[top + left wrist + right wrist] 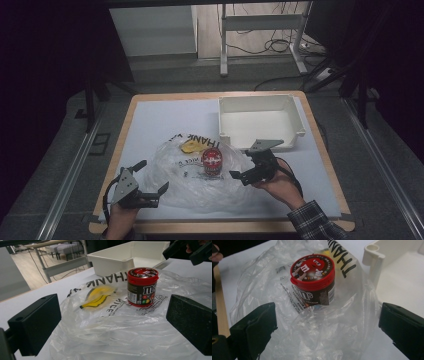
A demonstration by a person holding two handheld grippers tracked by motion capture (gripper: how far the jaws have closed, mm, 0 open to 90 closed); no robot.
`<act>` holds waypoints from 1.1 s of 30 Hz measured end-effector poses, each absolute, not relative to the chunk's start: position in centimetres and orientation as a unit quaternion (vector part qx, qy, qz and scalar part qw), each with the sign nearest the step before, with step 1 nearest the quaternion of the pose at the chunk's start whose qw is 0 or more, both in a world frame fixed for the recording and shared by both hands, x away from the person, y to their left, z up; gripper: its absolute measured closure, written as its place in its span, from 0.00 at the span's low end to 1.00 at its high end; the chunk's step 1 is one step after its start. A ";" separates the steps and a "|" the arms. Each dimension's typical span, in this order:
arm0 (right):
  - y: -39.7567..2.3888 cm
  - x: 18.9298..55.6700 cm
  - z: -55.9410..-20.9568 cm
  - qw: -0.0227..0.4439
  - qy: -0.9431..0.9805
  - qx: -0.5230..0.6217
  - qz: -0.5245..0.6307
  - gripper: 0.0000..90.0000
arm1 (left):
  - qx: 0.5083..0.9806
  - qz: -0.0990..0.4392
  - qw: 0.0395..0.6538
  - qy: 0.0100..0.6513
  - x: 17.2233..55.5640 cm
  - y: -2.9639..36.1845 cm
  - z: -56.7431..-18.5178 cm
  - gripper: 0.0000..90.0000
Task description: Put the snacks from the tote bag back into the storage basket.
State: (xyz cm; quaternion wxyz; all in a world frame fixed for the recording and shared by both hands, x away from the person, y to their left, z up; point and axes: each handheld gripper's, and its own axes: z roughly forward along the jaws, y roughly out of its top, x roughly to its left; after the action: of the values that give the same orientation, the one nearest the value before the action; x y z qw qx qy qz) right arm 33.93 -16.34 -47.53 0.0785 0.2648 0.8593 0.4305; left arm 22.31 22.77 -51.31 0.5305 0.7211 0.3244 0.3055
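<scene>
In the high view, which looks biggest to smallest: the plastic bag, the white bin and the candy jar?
1. Plastic bag, crumpled and spread widest.
2. White bin, somewhat smaller, though it lies farther from the camera, so these two are close.
3. Candy jar, clearly smallest.

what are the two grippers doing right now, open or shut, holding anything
Left gripper: open, holding nothing, jaws wide over the near edge of the bag.
Right gripper: open, holding nothing, jaws wide beside the jar.
</scene>
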 end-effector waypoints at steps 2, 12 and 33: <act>-16.0 34.1 -47.6 0.080 0.864 0.261 0.422 0.02 | 0.721 0.306 0.530 0.324 22.3 22.8 -51.3 0.00; -14.0 34.6 -48.0 0.085 0.884 0.247 0.388 0.03 | 0.721 0.306 0.530 0.324 22.3 22.8 -51.3 0.00; -10.1 36.0 -48.7 0.082 0.914 0.224 0.328 0.11 | 0.723 0.307 0.528 0.323 22.3 22.8 -51.3 0.00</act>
State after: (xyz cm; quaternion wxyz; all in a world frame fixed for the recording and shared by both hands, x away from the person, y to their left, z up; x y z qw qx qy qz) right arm 36.02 -10.14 -48.67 0.0824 0.2243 0.9141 0.3276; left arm 22.30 22.82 -51.31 0.5280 0.7230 0.3233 0.3065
